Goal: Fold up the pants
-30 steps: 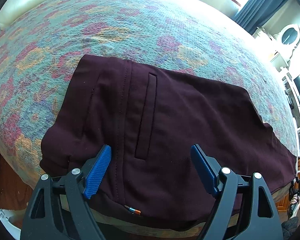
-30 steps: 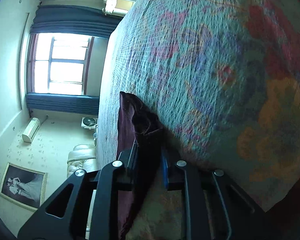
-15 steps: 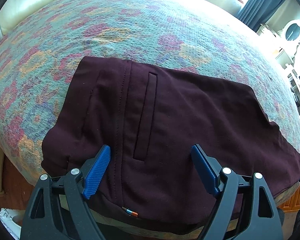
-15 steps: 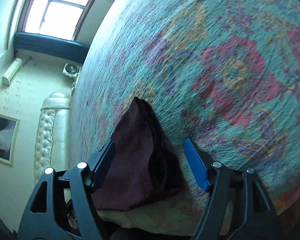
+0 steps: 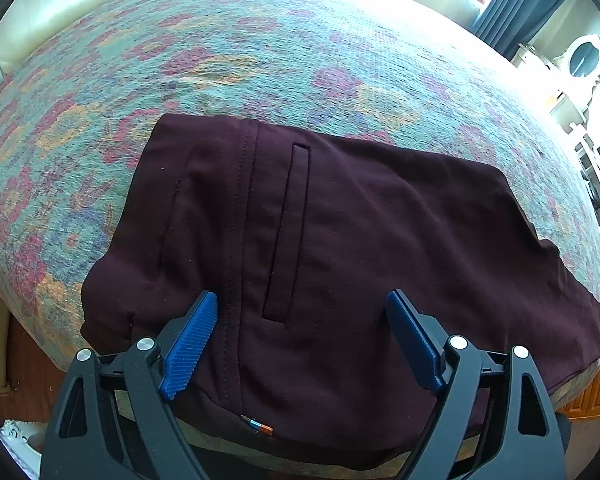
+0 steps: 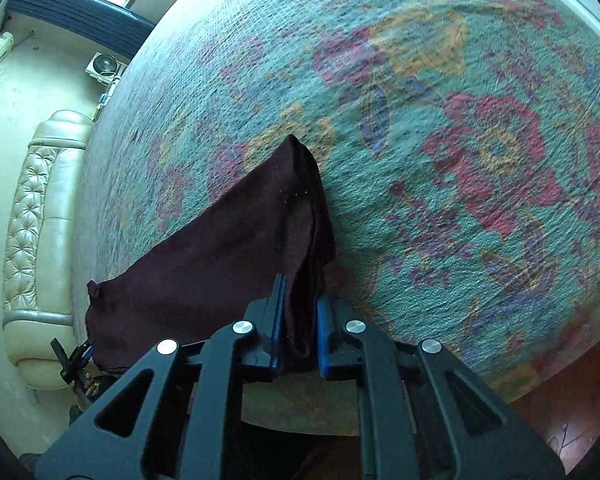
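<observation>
The dark maroon fabric pants (image 5: 340, 248) lie flat on the floral woven bedspread (image 5: 260, 48), waist end at the left, reaching its near edge. The left gripper (image 5: 300, 340) hangs released, blue pads wide apart above the welt pocket. A small orange-and-blue tag (image 5: 258, 426) shows no legible writing. The right gripper (image 6: 299, 320) has just been closing and is clenched on a bunched fold of the pants

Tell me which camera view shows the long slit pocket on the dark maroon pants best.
The left wrist view: the slit pocket lies in full view on the flat dark maroon pants. The right wrist view shows only a bunched leg end, no pocket.
</observation>
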`<state>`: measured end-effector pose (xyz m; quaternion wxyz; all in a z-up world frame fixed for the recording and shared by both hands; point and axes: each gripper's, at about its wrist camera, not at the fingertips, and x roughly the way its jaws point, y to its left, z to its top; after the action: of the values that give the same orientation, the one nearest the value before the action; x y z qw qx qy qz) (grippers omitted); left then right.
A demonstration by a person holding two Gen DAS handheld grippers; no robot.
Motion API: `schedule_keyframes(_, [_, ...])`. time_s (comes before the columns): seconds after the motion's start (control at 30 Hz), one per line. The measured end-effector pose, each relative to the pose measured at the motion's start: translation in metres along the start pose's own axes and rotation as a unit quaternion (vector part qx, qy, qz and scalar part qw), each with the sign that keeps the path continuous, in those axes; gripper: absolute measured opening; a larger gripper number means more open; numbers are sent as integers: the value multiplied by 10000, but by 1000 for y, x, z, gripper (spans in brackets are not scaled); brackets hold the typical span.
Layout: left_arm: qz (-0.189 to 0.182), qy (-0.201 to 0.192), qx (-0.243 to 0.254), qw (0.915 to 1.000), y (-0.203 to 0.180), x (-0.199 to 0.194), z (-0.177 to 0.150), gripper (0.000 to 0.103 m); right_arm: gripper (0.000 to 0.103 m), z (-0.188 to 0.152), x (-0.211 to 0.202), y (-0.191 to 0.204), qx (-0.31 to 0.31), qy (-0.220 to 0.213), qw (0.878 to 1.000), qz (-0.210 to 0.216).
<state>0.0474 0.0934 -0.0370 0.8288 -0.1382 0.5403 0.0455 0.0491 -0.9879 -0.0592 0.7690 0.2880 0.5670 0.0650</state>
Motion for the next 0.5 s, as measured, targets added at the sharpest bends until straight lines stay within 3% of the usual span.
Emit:
schedule_keyframes(0.2, [-195, -12, -8, 9998, 5, -2, 0, 85, 12, -1, -48, 63, -317, -274, 9989, -188])
schedule_keyframes(0.5, [-444, -31, 112, 9989, 8, -6, -3, 85, 12, -34, -86, 208, -1178, -788, 9898, 138])
